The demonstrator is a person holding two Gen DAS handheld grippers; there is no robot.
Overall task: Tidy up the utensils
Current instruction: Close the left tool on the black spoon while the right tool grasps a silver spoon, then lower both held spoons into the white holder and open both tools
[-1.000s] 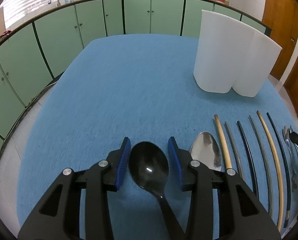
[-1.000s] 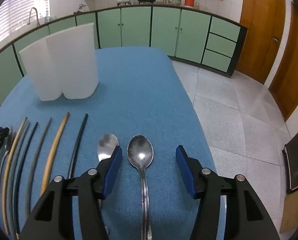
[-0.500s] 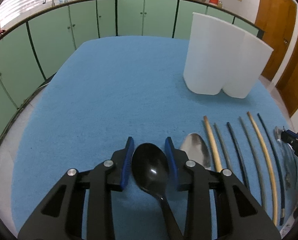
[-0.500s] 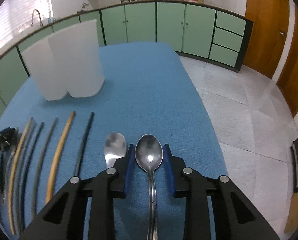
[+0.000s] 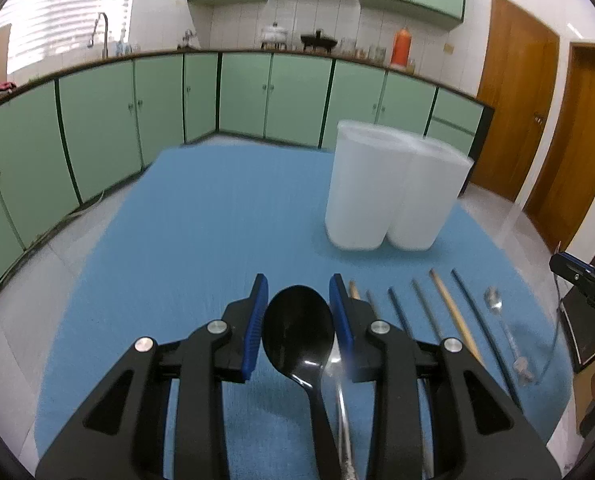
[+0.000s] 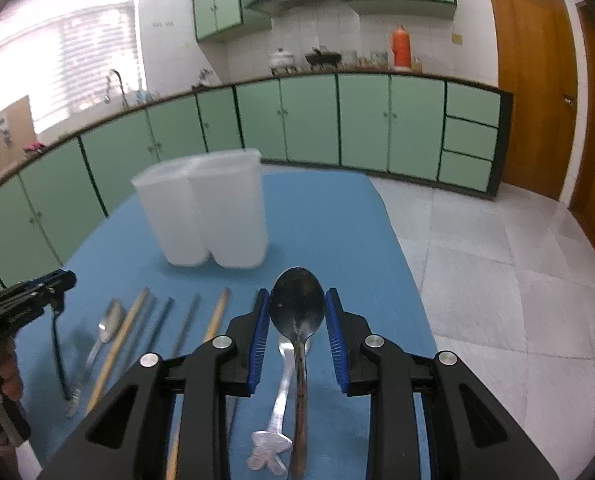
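Note:
My left gripper (image 5: 299, 308) is shut on a black spoon (image 5: 299, 332) and holds it above the blue table (image 5: 201, 220). My right gripper (image 6: 296, 314) is shut on a steel spoon (image 6: 297, 306), also lifted. A white two-compartment holder (image 5: 393, 192) stands upright at the back; it also shows in the right wrist view (image 6: 205, 208). Several chopsticks (image 5: 453, 312) lie in a row on the table, also seen in the right wrist view (image 6: 213, 316). Another steel spoon (image 6: 281, 408) lies under my right gripper, and one more spoon (image 6: 105, 332) lies left of the chopsticks.
Green kitchen cabinets (image 5: 241, 100) run behind the table. The tiled floor (image 6: 497, 264) lies right of the table edge. My other gripper (image 6: 21, 304) shows at the left of the right wrist view.
Both grippers have lifted their spoons off the table and tilted up, so the views now show more of the room. The jaws closed on the spoons earlier in the sequence.

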